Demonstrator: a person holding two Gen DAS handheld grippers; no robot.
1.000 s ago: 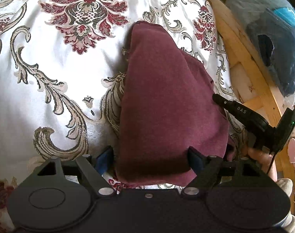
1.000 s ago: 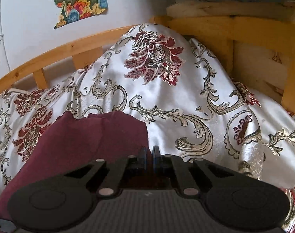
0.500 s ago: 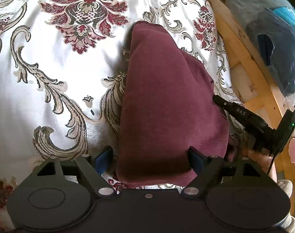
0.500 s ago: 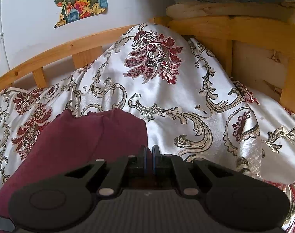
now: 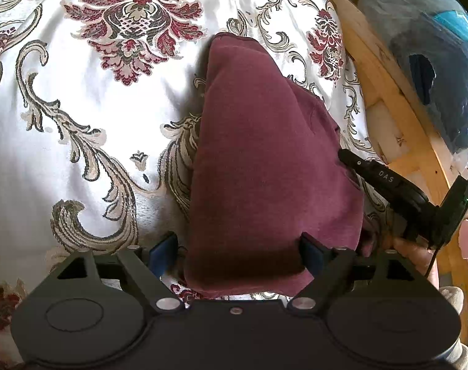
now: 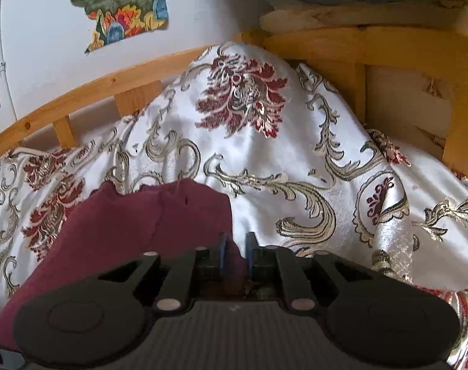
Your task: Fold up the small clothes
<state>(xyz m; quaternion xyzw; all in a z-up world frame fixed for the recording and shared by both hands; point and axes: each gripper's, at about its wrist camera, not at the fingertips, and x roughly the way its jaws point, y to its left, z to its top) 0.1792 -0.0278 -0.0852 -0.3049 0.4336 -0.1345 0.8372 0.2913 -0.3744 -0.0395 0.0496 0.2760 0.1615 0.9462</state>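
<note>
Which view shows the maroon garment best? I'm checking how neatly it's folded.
The left wrist view: the maroon garment lies nearly whole on the bedspread. The right wrist view shows only one end, partly hidden behind the right claw.

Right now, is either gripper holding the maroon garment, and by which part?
Neither. The left gripper stands wide open astride the maroon garment's near edge. The right gripper has just been opening; a corner lies between its pads, no longer pinched.

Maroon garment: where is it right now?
In the left wrist view, the maroon garment lies folded on the patterned bedspread, toward the wooden bed frame on its right.
</note>
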